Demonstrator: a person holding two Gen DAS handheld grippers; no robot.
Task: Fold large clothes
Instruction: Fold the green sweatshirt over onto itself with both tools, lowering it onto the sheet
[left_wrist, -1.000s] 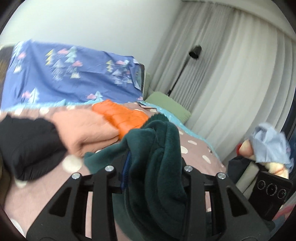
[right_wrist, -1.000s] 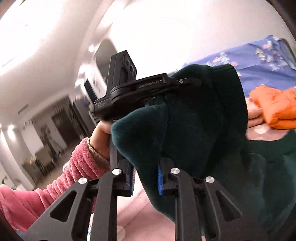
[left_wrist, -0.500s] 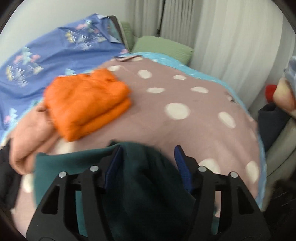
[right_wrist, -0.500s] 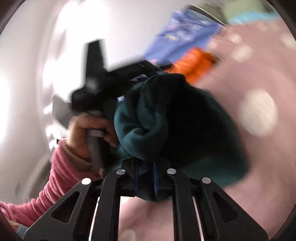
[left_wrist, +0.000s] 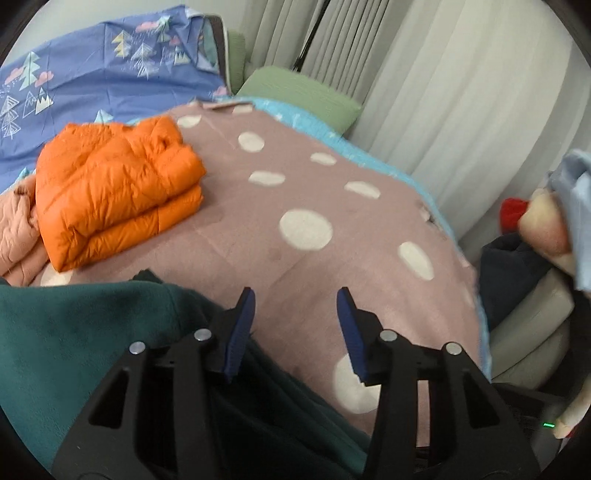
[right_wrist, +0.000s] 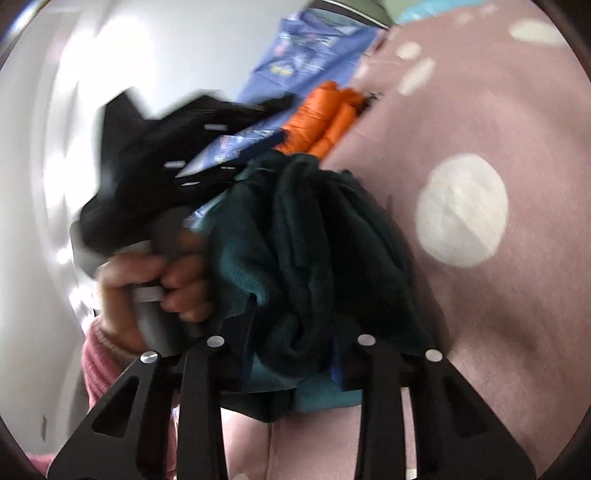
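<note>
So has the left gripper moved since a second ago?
Yes. The left gripper has swung toward the curtain side and tipped down: the orange jacket now sits far left, and the green fleece no longer lies between its closing jaws.

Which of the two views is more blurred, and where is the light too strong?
Right wrist view: more blurred, worst on the hand and the black gripper above it; the wall is washed out. Left wrist view: mostly sharp, the orange jacket clear; only fisheye bending at the curtain.
</note>
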